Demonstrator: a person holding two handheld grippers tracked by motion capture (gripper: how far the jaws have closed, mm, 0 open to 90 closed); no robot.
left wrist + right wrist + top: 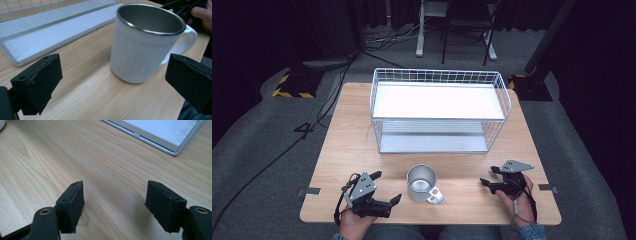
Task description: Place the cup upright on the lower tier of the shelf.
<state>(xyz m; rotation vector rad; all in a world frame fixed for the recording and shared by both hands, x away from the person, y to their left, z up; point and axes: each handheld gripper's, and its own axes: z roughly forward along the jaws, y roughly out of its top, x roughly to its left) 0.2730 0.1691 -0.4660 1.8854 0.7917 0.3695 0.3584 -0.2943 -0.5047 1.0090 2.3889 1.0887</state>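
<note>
A white enamel mug [422,182] with a steel rim stands upright and empty near the table's front edge, its handle pointing toward the front right. My left gripper [387,186] rests just left of it, open, jaws facing the mug without touching. In the left gripper view the mug [140,55] stands ahead between the wide-spread jaws of that gripper [113,80]. My right gripper [488,176] lies open to the mug's right, well apart from it. In the right gripper view its jaws [115,202] frame bare wood.
A white two-tier wire rack [439,75] stands empty at the middle and back of the wooden table [347,145]; its lower shelf [160,132] lies beyond the right gripper. A desk and a chair stand on the grey carpet behind. Cables run along the floor at left.
</note>
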